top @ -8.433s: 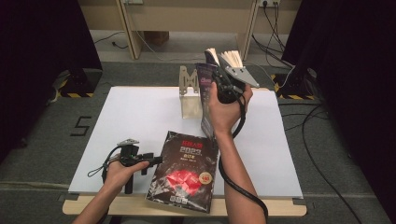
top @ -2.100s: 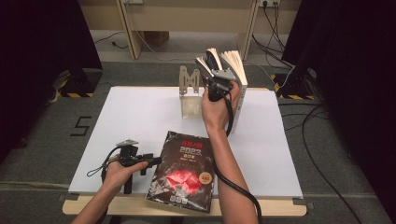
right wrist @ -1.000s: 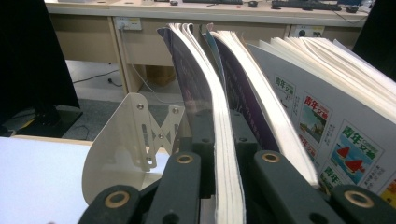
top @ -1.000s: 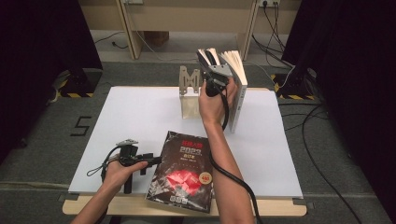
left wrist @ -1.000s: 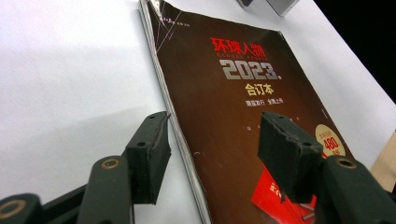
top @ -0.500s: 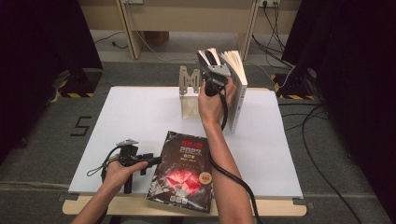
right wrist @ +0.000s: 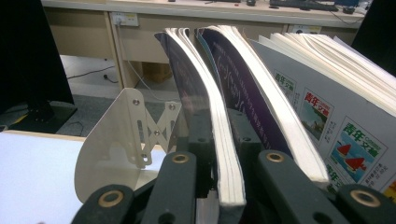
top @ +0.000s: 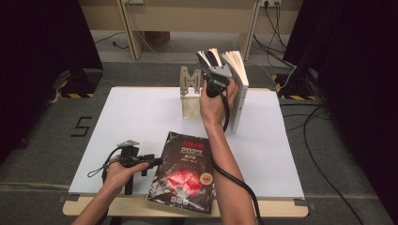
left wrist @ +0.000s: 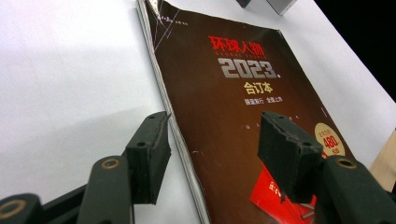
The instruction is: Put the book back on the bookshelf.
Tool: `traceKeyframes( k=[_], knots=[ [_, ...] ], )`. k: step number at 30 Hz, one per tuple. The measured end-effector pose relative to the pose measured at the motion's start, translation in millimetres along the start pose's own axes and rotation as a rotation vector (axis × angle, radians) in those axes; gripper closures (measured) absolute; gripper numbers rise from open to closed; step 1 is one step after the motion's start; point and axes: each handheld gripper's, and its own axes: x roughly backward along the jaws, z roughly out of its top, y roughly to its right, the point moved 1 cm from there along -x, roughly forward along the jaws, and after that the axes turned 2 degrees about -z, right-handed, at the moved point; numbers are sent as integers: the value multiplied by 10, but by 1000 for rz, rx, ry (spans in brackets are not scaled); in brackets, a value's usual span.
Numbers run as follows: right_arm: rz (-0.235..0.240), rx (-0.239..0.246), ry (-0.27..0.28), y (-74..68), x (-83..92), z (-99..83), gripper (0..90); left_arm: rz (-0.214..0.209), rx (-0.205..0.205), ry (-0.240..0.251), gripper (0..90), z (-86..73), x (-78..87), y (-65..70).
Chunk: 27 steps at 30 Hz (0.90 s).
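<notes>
Right tongs [right wrist: 219, 186] were up at the far edge of the bench [top: 117, 117], jaws on either side of a thin dark-covered book [right wrist: 205, 116] standing next to the white metal bookend [right wrist: 116, 144]. The jaws had just been easing apart a bit, but the pads looked like they were touching both covers, so clamped on it as far as I could tell. More books [right wrist: 303, 93] leaned just beside it. Left tongs [left wrist: 215, 149] sat near the front edge, jaws apart, straddling the spine edge of the 2023 magazine [left wrist: 233, 93] lying flat there, not squeezing anything.
</notes>
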Motion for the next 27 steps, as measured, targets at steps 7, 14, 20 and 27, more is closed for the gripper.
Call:
traceKeyframes(
  k=[7, 14, 20, 27],
  knots=[
    [2, -2, 5, 25, 24, -2, 805, 0, 0, -1, 423, -3, -5, 1],
    [5, -8, 17, 40, 81, 2, 787, 1, -2, -1, 423, -2, 0, 5],
    [4, -10, 36, 68, 157, 16, 762, -1, -3, 0, 423, -4, -1, 8],
    [-7, -7, 74, 95, 247, 66, 739, 0, -4, 1, 423, 0, 5, 7]
  ],
)
